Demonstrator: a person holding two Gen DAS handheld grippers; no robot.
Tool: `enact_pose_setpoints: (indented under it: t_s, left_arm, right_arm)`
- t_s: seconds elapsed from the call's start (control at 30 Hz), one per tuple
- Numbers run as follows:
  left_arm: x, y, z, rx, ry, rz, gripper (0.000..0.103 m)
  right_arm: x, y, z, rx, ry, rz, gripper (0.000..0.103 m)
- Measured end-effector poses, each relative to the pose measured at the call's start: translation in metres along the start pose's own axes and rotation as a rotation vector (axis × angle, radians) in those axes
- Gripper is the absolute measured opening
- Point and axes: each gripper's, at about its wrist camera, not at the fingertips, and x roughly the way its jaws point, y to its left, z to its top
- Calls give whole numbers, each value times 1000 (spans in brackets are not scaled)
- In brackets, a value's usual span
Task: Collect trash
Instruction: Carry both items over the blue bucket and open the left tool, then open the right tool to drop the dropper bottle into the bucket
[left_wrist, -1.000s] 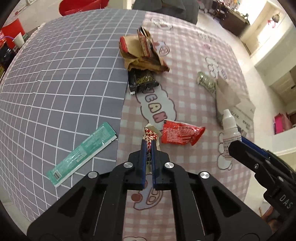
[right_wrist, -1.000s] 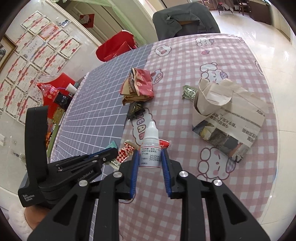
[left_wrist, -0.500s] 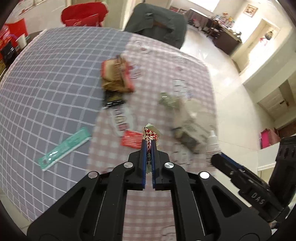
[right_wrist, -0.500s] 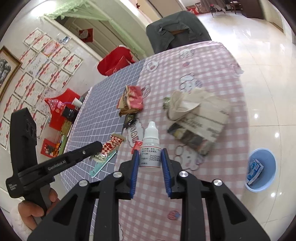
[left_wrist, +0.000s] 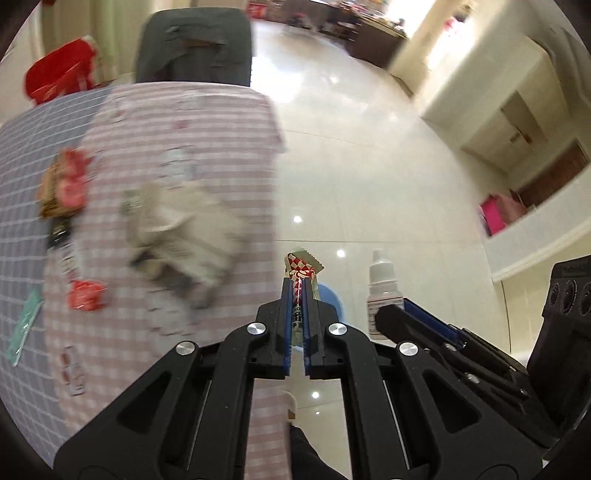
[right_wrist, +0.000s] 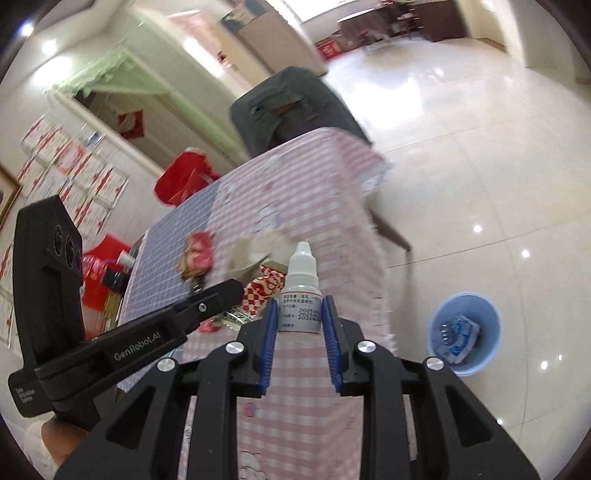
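My left gripper (left_wrist: 298, 291) is shut on a red-and-white checked candy wrapper (left_wrist: 301, 267) and holds it past the table's right edge, above the floor. My right gripper (right_wrist: 301, 314) is shut on a small white dropper bottle (right_wrist: 302, 291), also off the table's edge; the bottle shows in the left wrist view (left_wrist: 382, 291) too. A blue trash bin (right_wrist: 465, 334) with blue-and-white trash inside stands on the floor to the right; in the left wrist view only its rim (left_wrist: 334, 295) shows behind my fingers.
On the checked tablecloth (left_wrist: 155, 129) lie crumpled newspaper (left_wrist: 184, 229), a red wrapper (left_wrist: 86, 299), a green packet (left_wrist: 24, 328) and a brown-red wrapper pile (left_wrist: 62, 188). A chair with a grey jacket (right_wrist: 291, 107) stands at the far end. Glossy tiled floor (right_wrist: 480, 166) lies right.
Both grippers swung right, off the table and out over the floor, carrying the wrapper and the bottle. The blue bin has come closer in the right wrist view.
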Motion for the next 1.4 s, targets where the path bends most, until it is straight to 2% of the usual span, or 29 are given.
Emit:
enact_pose_setpoints:
  t_s: [0.13,0.43,0.57,0.6,0.63,0.67,0.7,1.4]
  left_arm:
    - [21,-46,4,46,22,-37,5]
    - [62,-116,10,98,74,-78,5]
    - [78,-135,12,106,95,-45,10]
    - [81,-138,12,108,101,-43,19]
    - [83,-139,12,107,104,-37,41]
    - [83,-138,12,99,100,-29,56]
    - [83,-137,12,90,90,-33,63]
    - [81,-117,16,60,126,43,63]
  right_arm:
    - [-24,-42,7,54,-25,-43,25]
    - [-60,-110,18,121,-59,-108,25]
    - [-68,-131,22,150,-65,-123,25]
    - [-68,-133,23,154,-63,-125,25]
    - [-69,-137,23,159,-61,-127,25]
    - [-68,-139,24,163,-61,-127,25]
    - [-69,-141,24,166,-60,-127,25]
    - [-54,-136,34,142,-38,-115,25]
